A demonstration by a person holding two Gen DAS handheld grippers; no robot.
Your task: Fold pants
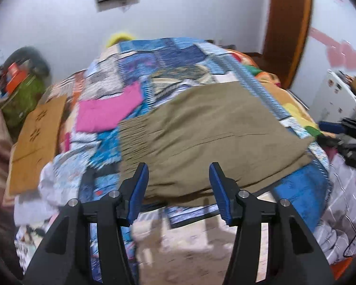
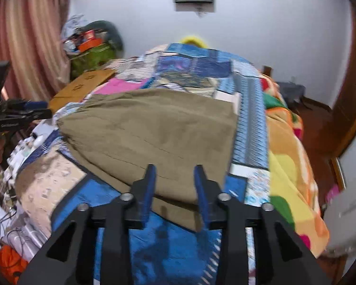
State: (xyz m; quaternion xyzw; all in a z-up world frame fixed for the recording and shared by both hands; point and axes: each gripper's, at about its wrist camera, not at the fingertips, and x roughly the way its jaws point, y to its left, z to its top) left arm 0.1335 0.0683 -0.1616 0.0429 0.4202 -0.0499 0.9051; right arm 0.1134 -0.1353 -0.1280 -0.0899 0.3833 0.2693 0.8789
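Left wrist view has your left gripper (image 1: 178,173) with its blue pads set well apart and nothing between them, hanging above the near edge of the pants (image 1: 208,135). The olive pants lie in a flat, compact slab on the patchwork quilt (image 1: 178,59), waistband gathers at nine o'clock, a pink cloth (image 1: 106,111) beyond at ten o'clock. At three o'clock your right gripper (image 2: 174,178) shows dimly; its own view has the jaws parted more narrowly, empty, over the pants' near corner at six o'clock. The step looks like a release after a fold. Next, judging by the shape, you need either a final halving, both claws pinching one end together, or a smoothing pass.
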